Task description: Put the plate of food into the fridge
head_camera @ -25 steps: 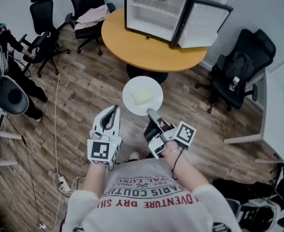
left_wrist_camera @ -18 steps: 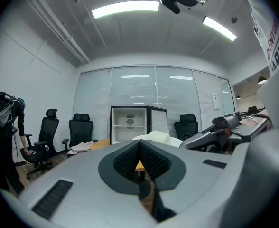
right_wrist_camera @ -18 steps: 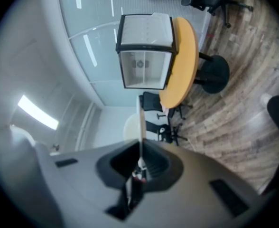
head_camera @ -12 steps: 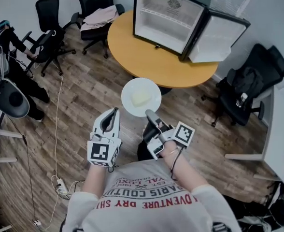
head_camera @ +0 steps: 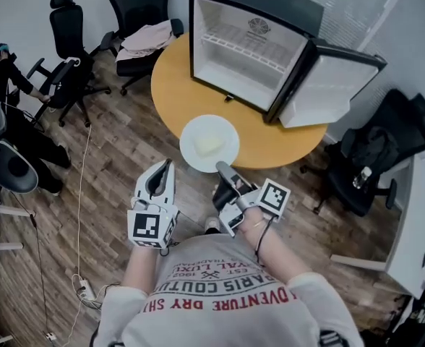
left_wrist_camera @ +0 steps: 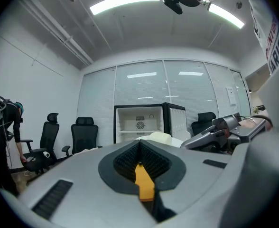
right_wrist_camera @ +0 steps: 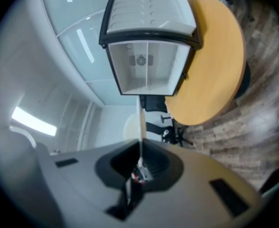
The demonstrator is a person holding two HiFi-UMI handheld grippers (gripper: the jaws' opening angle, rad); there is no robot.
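Head view: the plate, white, with a pale portion of food at its middle, is held level in the air by its near rim. The right gripper is closed on that rim. The right gripper view confirms this: the plate shows edge-on as a thin line pinched between the jaws. The left gripper is beside the plate and apart from it, jaws together with nothing between them. From above, the plate lies over the near edge of the round worktop, short of the fridge. The fridge stands on the worktop with its door swung open to the right. Its interior looks empty, with one shelf visible.

Assessment: pick-up is done and the door needs no opening. Left to do: bring the plate across the worktop, pass it through the opening, set it down inside and release.
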